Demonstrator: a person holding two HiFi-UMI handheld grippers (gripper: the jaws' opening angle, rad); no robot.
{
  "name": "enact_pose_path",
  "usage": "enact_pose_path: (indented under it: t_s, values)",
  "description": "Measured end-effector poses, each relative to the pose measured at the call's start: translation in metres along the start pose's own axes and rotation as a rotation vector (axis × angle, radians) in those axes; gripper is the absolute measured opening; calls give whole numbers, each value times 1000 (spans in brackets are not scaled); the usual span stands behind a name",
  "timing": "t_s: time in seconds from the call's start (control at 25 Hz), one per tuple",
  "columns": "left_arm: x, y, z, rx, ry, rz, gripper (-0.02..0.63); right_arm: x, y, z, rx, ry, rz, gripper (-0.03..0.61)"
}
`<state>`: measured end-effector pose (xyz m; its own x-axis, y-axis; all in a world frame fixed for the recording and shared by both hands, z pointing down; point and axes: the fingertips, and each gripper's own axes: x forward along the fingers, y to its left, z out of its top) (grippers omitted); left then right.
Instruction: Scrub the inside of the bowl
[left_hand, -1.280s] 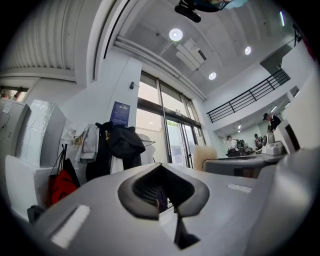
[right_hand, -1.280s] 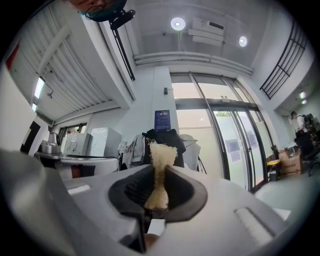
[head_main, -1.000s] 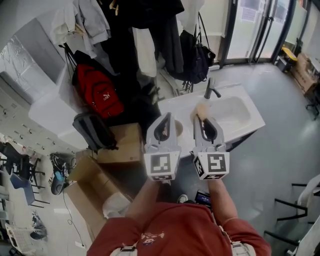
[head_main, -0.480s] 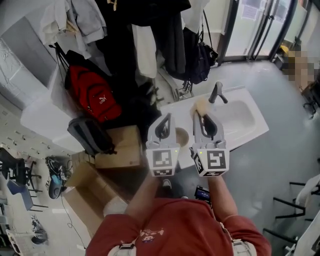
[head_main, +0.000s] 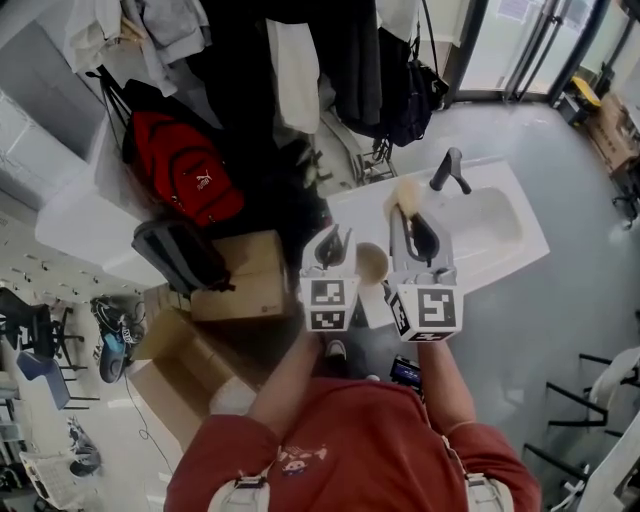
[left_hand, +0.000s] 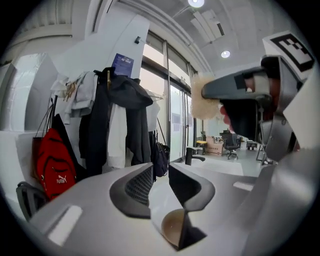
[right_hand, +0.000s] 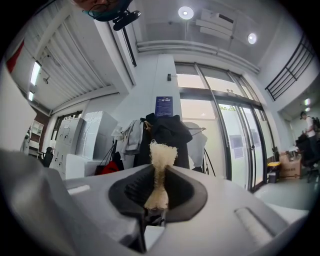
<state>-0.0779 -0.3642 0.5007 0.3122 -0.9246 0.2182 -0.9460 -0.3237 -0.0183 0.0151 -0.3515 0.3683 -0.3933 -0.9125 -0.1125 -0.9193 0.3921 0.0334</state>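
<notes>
Counter (head_main: 352, 215): bowl (head_main: 371, 262) nr sink (head_main: 495, 228)

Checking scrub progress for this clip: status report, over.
Left gripper just opening, nothing between its jaws. Right gripper shut on beige fibrous scrubber. Round tan bowl on white counter, scrubber not yet in it. Nothing blocking.

Bowl (left_hand: 172, 227), 6 o'clock: right half and base hidden behind left gripper (left_hand: 160, 175). Sponge (right_hand: 161, 152): lower end buried inside right gripper (right_hand: 160, 172).

A small tan bowl (head_main: 372, 262) sits upright on the white counter (head_main: 348, 214); a pale fibrous scrubber (right_hand: 160, 170) is clamped.
</notes>
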Motion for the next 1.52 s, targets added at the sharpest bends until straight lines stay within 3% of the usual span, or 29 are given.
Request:
enact_pose_path:
  t_s: [0.2,0.76,0.96,1.08,1.52]
  values:
    - [18,2,-52,-45,134,-20,146,5,-4,-9,0,19,-10,52]
    - [37,-7,-163,-136,398,-46,164,5,-15,-23,-4,49,-35,51]
    - [35,-11,-182,-206,437,-51,163,0,-16,-25,-6,55,-42,52]
    - [34,-13,-188,-257,452,-50,130,-1,-15,-25,-11,59,-40,52]
    - [35,-12,-194,-312,464,-22,38,-5,-14,-26,-22,68,-45,52]
